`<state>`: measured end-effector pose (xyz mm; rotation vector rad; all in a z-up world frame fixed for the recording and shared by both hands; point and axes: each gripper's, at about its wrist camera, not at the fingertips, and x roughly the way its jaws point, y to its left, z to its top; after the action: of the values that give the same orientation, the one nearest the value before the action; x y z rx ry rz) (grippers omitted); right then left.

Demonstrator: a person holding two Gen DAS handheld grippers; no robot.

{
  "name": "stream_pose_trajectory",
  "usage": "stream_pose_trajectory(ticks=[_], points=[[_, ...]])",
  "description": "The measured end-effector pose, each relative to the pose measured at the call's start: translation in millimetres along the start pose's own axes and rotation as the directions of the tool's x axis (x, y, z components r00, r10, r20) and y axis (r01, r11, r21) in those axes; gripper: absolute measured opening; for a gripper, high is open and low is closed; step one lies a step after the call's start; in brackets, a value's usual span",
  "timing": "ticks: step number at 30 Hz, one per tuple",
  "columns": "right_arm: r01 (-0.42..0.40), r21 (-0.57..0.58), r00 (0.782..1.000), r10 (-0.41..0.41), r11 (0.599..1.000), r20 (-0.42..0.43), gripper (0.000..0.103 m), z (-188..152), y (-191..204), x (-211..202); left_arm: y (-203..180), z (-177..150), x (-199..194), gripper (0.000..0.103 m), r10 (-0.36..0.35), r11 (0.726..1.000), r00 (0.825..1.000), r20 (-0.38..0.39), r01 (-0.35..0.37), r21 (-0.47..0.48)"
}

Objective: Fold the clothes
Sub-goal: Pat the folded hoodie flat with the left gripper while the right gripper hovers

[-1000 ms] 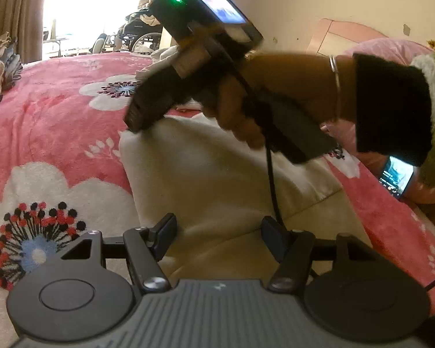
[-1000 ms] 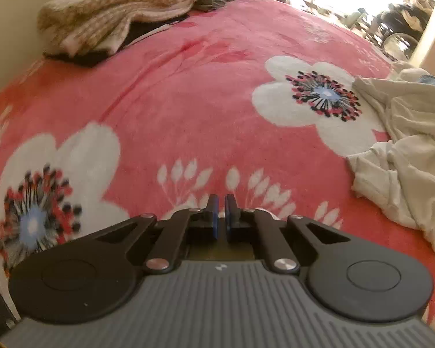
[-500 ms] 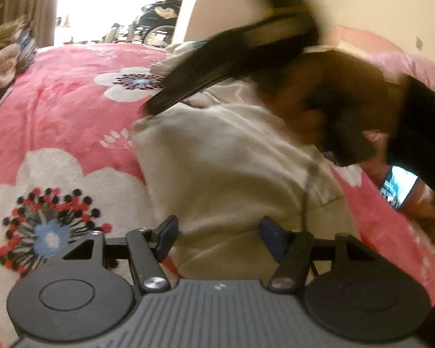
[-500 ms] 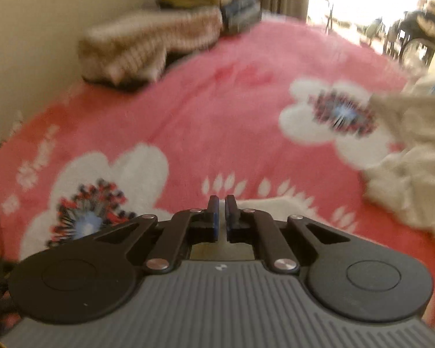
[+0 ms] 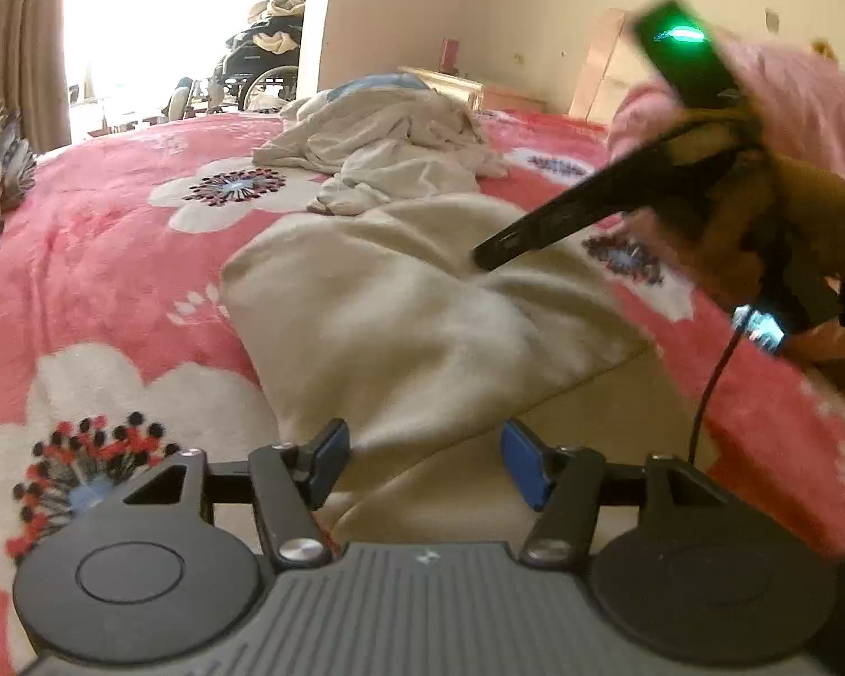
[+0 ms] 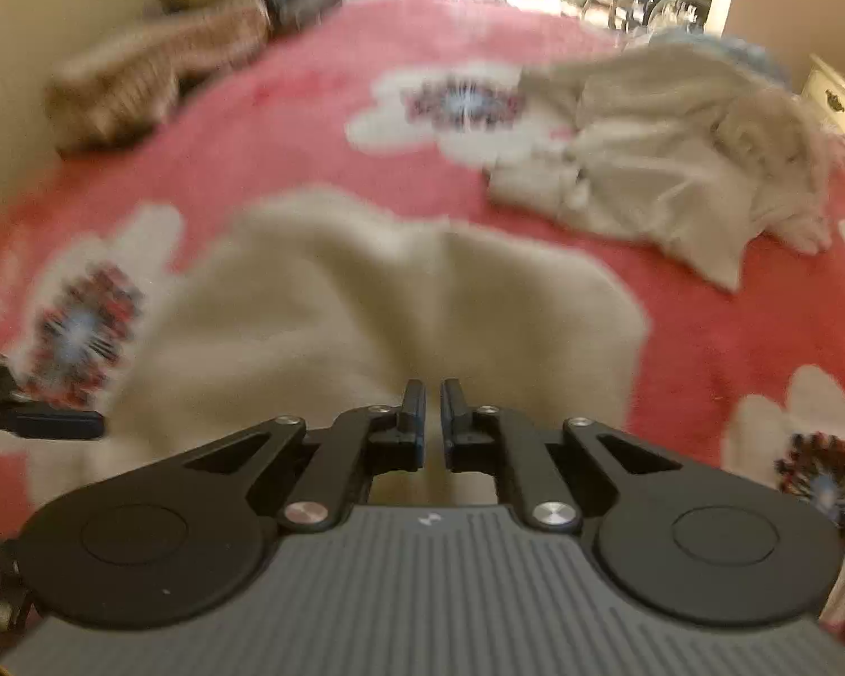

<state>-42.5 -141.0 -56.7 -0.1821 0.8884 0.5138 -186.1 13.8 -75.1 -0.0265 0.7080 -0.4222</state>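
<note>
Cream fleece garment lies half-folded on the pink floral bed. Left gripper jaws spread over it, pinching nothing; right gripper jaws nearly together, empty. Best pinch both near corners evenly before folding.

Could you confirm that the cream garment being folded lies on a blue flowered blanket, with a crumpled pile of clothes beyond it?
Not quite: the blanket is pink with white flowers, not blue, as the left wrist view shows. The cream garment lies on it, with the crumpled pile beyond.

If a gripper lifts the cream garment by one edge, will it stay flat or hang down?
The cream garment looks soft and creased, so it would probably sag and hang. It seems fuzzy and thick, so likely not slippery. On the pink blanket a push would probably bunch it.
</note>
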Motion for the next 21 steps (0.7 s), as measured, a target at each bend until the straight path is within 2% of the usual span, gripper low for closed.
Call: stream_pose_trajectory(ticks=[3, 5, 6, 7, 9, 11, 13, 15, 19, 21], points=[[-0.112, 0.012, 0.994, 0.112, 0.994, 0.012, 0.006, -16, 5, -38, 1, 0, -9, 0.06, -0.046, 0.999, 0.999, 0.008, 0.046, -0.017], [-0.154, -0.011, 0.987, 0.153, 0.988, -0.043, 0.006, -40, 13, -39, 0, -6, 1, 0.06, -0.089, 0.996, 0.995, -0.041, 0.088, -0.024], [-0.164, -0.018, 0.984, 0.162, 0.986, -0.078, 0.005, -53, 16, -37, -2, -12, 11, 0.061, -0.088, 0.996, 0.994, -0.067, 0.088, -0.004], [-0.126, -0.01, 0.983, 0.124, 0.992, -0.133, 0.002, -70, 18, -22, -5, -15, 17, 0.061, -0.08, 0.996, 0.994, -0.074, 0.082, 0.023], [-0.066, 0.005, 0.986, 0.066, 0.998, -0.155, 0.0, -97, 19, -2, -9, -16, 22, 0.062, -0.066, 0.996, 0.994, -0.082, 0.071, 0.058], [-0.049, 0.046, 0.992, 0.054, 0.998, -0.113, 0.0, -97, 20, -15, -6, -8, 17, 0.061, -0.069, 0.997, 0.993, -0.098, 0.073, 0.041], [-0.03, 0.057, 0.997, 0.033, 0.998, -0.066, 0.005, -96, 21, -40, -3, -2, 6, 0.059, -0.083, 0.996, 0.993, -0.086, 0.085, 0.024], [-0.04, 0.072, 0.998, 0.044, 0.997, -0.055, 0.005, -101, 19, -56, -3, -2, -1, 0.06, -0.107, 0.994, 0.991, -0.086, 0.107, 0.002], [0.07, 0.098, 0.986, -0.054, 0.993, -0.156, 0.003, -126, 13, -18, -5, -13, 16, 0.059, -0.083, 0.996, 0.986, -0.144, 0.086, 0.013], [0.078, 0.111, 0.989, -0.063, 0.991, -0.136, 0.002, -123, 13, -20, -9, -7, 10, 0.058, -0.068, 0.997, 0.988, -0.141, 0.072, 0.024]])
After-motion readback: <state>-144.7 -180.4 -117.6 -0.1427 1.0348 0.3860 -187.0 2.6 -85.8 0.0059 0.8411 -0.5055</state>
